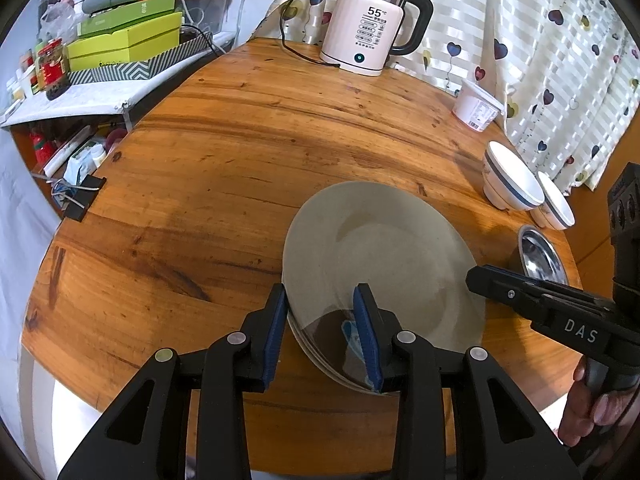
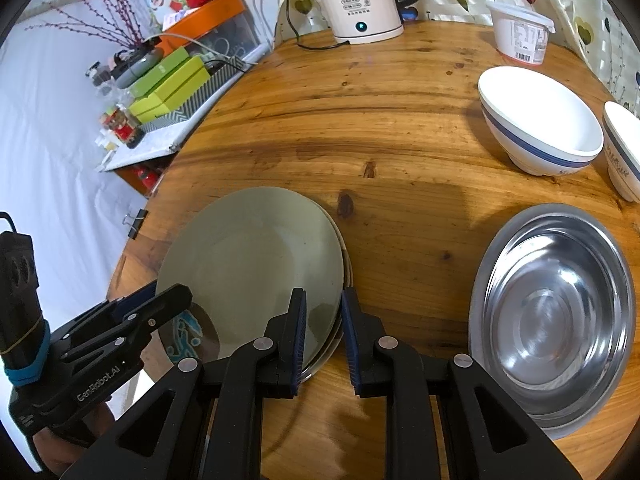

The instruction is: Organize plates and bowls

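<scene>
A grey-green plate (image 1: 384, 252) lies on top of another plate on the round wooden table (image 1: 224, 168). My left gripper (image 1: 320, 312) is open, its jaws straddling the stack's near-left rim. My right gripper (image 2: 323, 320) is open, its jaws either side of the stack's right rim (image 2: 256, 264); it shows in the left wrist view (image 1: 500, 280) at the plate's right. A steel bowl (image 2: 556, 312) sits right of the plates. Two white bowls with blue bands (image 2: 540, 120) (image 2: 622, 148) stand behind it.
A white electric kettle (image 1: 368, 28) with its cord stands at the table's far edge, a white tub (image 2: 520, 32) to its right. A cluttered side shelf with green boxes (image 1: 124, 40) is at the left. A curtain hangs behind the table.
</scene>
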Available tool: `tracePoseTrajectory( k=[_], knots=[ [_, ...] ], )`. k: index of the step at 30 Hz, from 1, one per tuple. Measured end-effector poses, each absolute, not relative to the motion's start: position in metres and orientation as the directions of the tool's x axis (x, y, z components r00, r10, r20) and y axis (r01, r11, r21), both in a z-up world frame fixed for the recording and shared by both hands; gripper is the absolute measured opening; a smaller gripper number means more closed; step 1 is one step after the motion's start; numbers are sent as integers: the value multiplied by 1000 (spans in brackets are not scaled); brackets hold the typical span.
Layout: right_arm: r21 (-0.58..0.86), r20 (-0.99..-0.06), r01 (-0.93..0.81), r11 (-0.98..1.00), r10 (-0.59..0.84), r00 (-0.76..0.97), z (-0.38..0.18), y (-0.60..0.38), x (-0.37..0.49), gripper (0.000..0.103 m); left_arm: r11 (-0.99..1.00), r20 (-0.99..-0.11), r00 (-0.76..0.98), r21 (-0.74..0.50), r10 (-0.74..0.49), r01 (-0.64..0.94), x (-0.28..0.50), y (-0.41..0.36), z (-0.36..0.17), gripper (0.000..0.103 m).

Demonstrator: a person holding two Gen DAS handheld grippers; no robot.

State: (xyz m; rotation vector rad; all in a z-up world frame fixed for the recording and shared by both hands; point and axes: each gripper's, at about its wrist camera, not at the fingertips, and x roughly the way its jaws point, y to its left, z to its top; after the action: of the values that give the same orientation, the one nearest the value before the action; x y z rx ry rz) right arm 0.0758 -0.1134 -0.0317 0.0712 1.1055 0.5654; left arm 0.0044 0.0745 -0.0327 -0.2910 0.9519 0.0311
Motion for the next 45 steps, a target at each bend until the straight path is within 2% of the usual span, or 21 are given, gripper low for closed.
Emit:
tracePoseTrajectory(
  k=[15, 17, 22, 34, 45],
  knots=[
    [327, -823, -405, 854, 468, 322, -31, -113, 79, 19, 962, -804, 586, -225, -95, -153, 8, 75, -33, 36],
    [315, -825, -410, 856, 460, 328, -31, -112, 78, 19, 966, -805, 586, -211, -87, -146, 8, 73, -32, 40],
    [320, -822, -410, 854, 465, 329, -30, -114, 79, 19, 967, -805, 587, -212, -91, -141, 9, 74, -32, 41],
    [335, -795, -431, 838, 497, 349, -10, -129, 73, 19, 970, -780, 622, -196, -67, -142, 4, 74, -13, 41],
    [317, -745, -488, 813, 532, 402, 14, -140, 59, 37, 975, -762, 642, -197, -87, -102, 3, 59, 3, 41]
  ],
)
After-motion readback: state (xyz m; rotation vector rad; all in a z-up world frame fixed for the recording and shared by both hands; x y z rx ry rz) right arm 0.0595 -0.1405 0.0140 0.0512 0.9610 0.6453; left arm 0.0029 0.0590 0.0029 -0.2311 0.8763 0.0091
